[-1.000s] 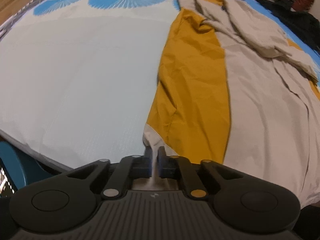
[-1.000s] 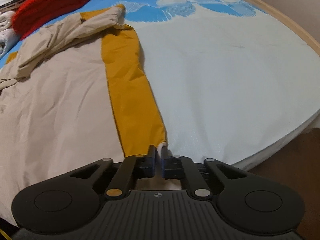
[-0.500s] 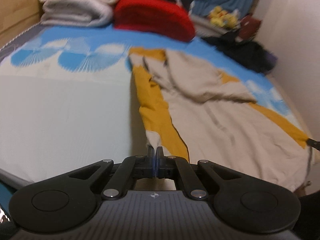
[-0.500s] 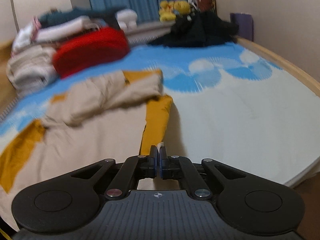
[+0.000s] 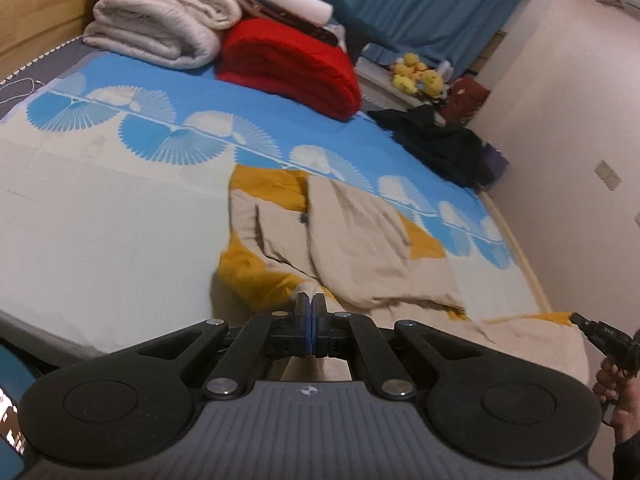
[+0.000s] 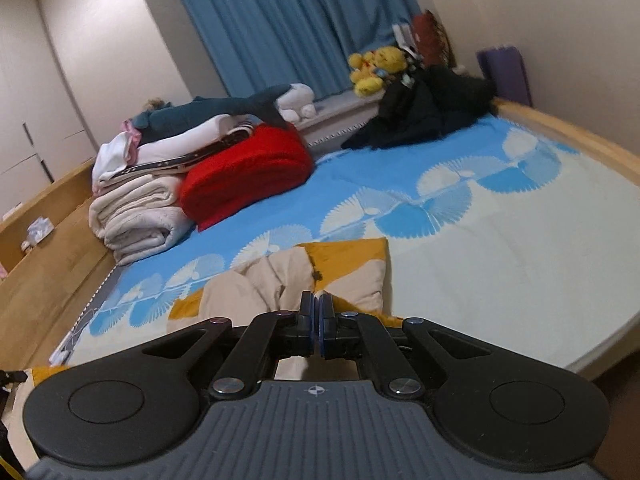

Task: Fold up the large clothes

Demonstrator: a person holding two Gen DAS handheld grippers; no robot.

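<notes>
While both housings block the near hem, left claw (image 5: 310, 312) is clamped on a beige corner of the garment (image 5: 352, 240), and right claw (image 6: 317, 314) is pinched together on its cloth too. Garment lies bunched on the bed (image 5: 100, 216) just ahead of both claws. Right claw's grip point hidden by housing. No readable writing.

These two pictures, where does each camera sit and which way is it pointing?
Left wrist view: on the left gripper, looking along its jaws, shut on the beige-and-mustard garment, across the bed; the person's right hand shows at the right edge.
Right wrist view: on the right gripper, jaws also pinching the garment, facing the blue curtains.
Shared: garment, red blanket, yellow plush toys, black clothes.
</notes>
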